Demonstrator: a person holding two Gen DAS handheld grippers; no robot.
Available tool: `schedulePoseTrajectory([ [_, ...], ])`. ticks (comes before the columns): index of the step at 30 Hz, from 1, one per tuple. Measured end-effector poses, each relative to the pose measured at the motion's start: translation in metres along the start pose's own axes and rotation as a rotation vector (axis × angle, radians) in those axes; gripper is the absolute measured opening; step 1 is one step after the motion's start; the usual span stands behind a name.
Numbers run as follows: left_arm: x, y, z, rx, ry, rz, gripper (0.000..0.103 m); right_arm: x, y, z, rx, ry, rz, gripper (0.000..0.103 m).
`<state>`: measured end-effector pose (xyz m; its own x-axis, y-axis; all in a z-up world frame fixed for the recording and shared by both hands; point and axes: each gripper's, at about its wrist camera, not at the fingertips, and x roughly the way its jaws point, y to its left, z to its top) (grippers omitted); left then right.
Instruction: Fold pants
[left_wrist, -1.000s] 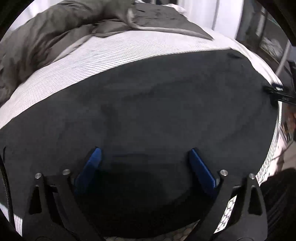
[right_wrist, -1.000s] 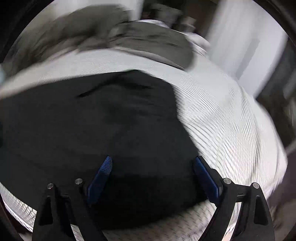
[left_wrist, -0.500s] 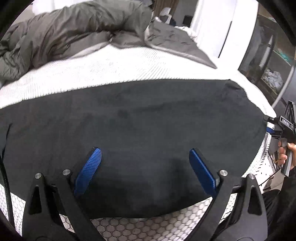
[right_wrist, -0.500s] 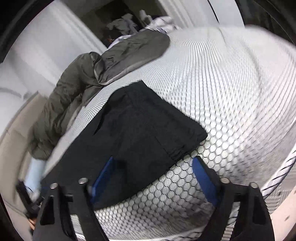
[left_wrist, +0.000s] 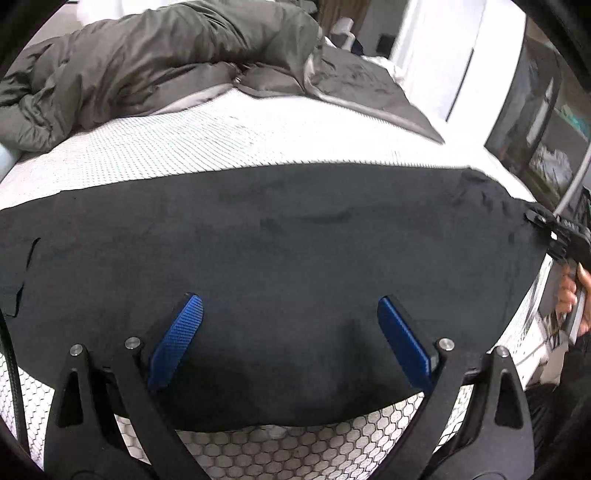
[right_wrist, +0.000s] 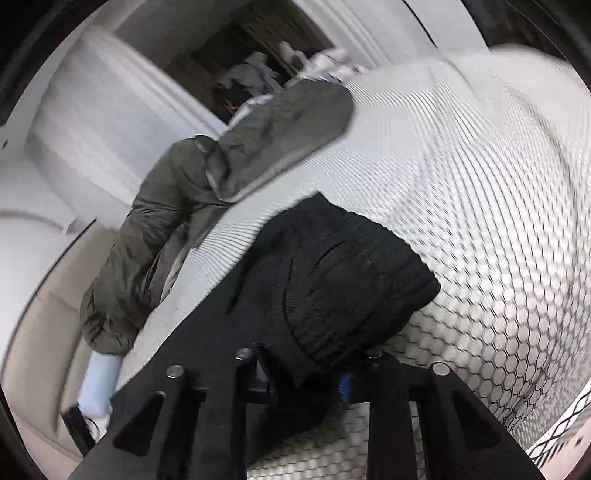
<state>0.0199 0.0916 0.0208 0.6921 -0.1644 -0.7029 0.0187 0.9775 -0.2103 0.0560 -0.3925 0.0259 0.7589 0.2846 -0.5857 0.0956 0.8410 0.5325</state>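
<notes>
Black left gripper (left_wrist: 288, 332) frame, blue ribbed pads (left_wrist: 177, 339), silver screws

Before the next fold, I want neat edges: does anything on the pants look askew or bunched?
Yes. The waistband end of the black pants is bunched and lifted where the right gripper has just closed on it; the rest lies flat on the mattress.

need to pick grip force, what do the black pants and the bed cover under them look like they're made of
Black pants: soft matte fabric, likely fleece or brushed knit; no sheen, a ribbed gathered waistband shows in the right wrist view. Bed cover: white textile with a honeycomb pattern, probably mesh or quilted knit; the weave itself is unclear. The right gripper has just been closing, with the pants' waistband end between its jaws.
</notes>
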Motion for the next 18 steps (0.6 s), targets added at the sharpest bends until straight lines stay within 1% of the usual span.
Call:
schedulePoseTrajectory([
  [2,-0.007,0.009,0.002,-0.025,-0.027,-0.003,0.095,-0.01,0.019,0.001,-0.066,-0.012,0.032,0.021],
  [6,-0.018,0.033,0.001,-0.071,-0.052,0.016,0.095,-0.013,0.087,0.001,-0.218,-0.016,0.116,0.021],
  [8,-0.022,0.046,0.0,-0.103,-0.056,0.027,0.095,0.001,0.13,-0.003,-0.305,0.006,0.16,0.021],
  [11,-0.029,0.069,-0.002,-0.161,-0.068,0.047,0.095,0.026,0.192,-0.018,-0.443,0.065,0.234,0.02],
  [12,-0.032,0.077,-0.002,-0.183,-0.075,0.053,0.095,0.037,0.221,-0.029,-0.51,0.098,0.281,0.02],
  [13,-0.035,0.083,-0.002,-0.2,-0.081,0.056,0.095,0.043,0.237,-0.038,-0.552,0.125,0.312,0.02],
  [15,-0.039,0.095,-0.002,-0.238,-0.094,0.061,0.095,0.063,0.276,-0.064,-0.668,0.218,0.39,0.022],
  [16,-0.041,0.101,-0.001,-0.256,-0.101,0.06,0.095,0.074,0.291,-0.084,-0.739,0.293,0.429,0.028],
  [17,-0.043,0.106,-0.001,-0.274,-0.106,0.051,0.095,0.085,0.299,-0.102,-0.799,0.369,0.447,0.031],
  [18,-0.044,0.108,-0.001,-0.286,-0.108,0.04,0.095,0.093,0.301,-0.118,-0.848,0.431,0.449,0.045],
])
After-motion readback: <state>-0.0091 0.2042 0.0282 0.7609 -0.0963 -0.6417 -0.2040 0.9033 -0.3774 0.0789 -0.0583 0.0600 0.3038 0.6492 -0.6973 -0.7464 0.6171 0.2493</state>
